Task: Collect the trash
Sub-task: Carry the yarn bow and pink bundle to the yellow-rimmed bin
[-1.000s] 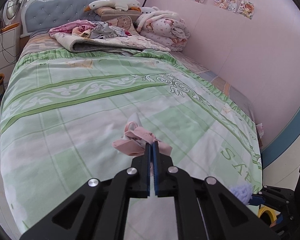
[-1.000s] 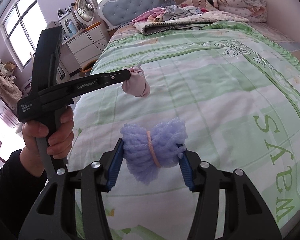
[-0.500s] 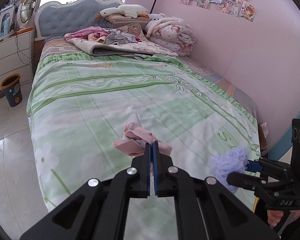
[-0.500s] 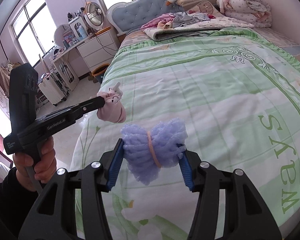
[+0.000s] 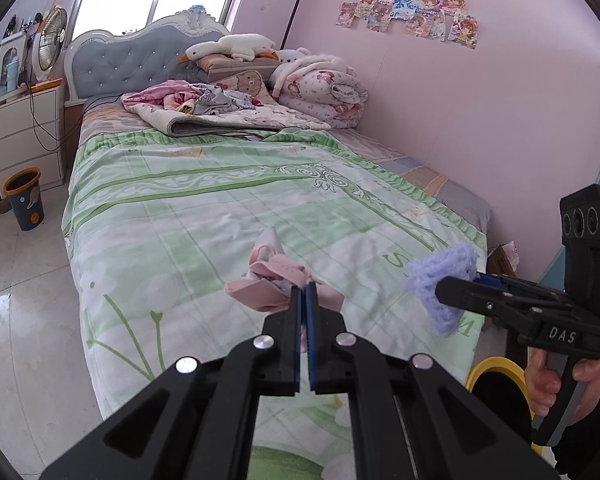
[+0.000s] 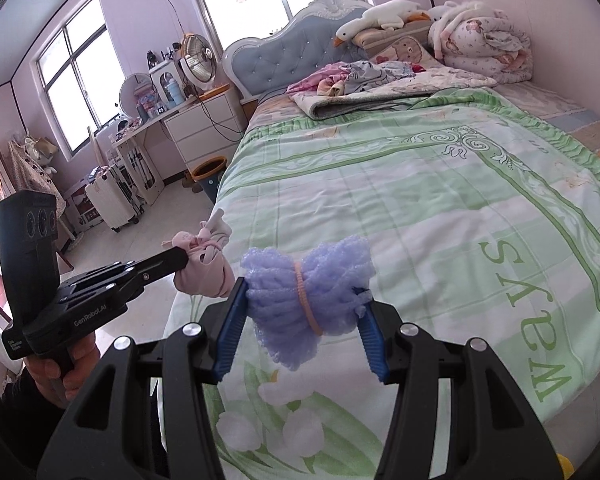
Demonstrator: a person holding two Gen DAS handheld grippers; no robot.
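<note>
My left gripper (image 5: 305, 292) is shut on a crumpled pink cloth wad (image 5: 268, 288) and holds it in the air near the foot of the bed; the same pink wad (image 6: 204, 268) shows at the left gripper's tip (image 6: 184, 258) in the right wrist view. My right gripper (image 6: 302, 300) is shut on a fluffy purple bundle (image 6: 300, 292) tied with an orange band, squeezed between the blue pads (image 6: 230, 320). From the left wrist view the purple bundle (image 5: 440, 280) hangs at the right, beyond the bed's corner, above a yellow-rimmed bin (image 5: 496, 380).
The bed with a green quilt (image 5: 220, 208) fills the middle, with piled blankets and plush toys at its head. A small orange-rimmed bin (image 5: 24, 196) stands on the tiled floor by white drawers (image 5: 24, 132). A pink wall runs along the bed's right side. A suitcase (image 6: 112, 200) stands near the desk.
Both grippers have drawn back from over the bed toward its foot and risen a little, each keeping its load. The yellow-rimmed bin has come into the left wrist view.
</note>
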